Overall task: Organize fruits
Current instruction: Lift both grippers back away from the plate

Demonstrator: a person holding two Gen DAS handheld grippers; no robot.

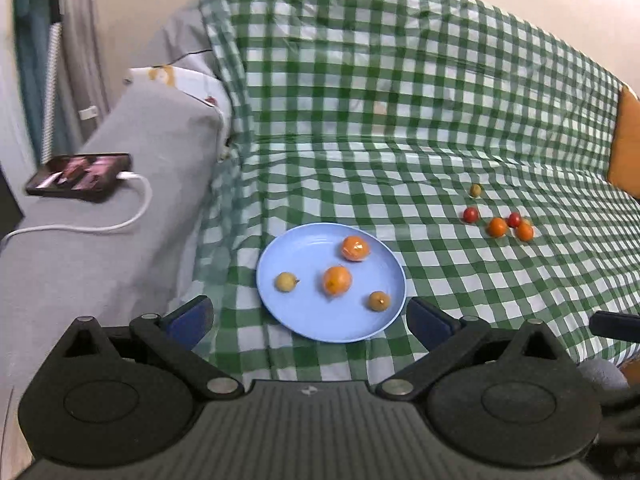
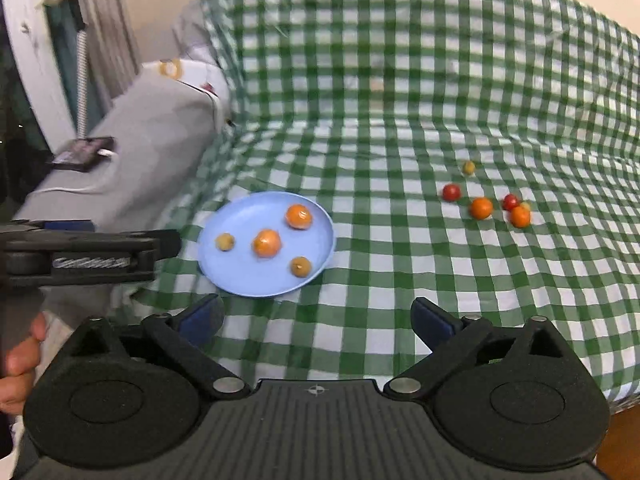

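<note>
A blue plate [image 1: 304, 320] [image 2: 244, 276] lies on a green checked cloth over a sofa seat. It holds two oranges [image 1: 338, 279] [image 2: 267, 243] and two small yellow-brown fruits [image 1: 286, 281] [image 2: 225, 241]. To the right on the cloth lie loose fruits: two small oranges [image 1: 497, 227] [image 2: 481, 208], two red ones [image 1: 471, 214] [image 2: 451, 192] and a small greenish one [image 1: 475, 190] [image 2: 468, 167]. My left gripper [image 1: 310, 322] is open and empty at the plate's near edge. My right gripper [image 2: 318, 318] is open and empty, above the cloth right of the plate.
A grey sofa armrest [image 1: 120, 184] on the left carries a phone [image 1: 80, 176] with a white cable. The left gripper [image 2: 80, 256] shows side-on in the right wrist view. An orange cushion [image 1: 626, 140] sits at the far right.
</note>
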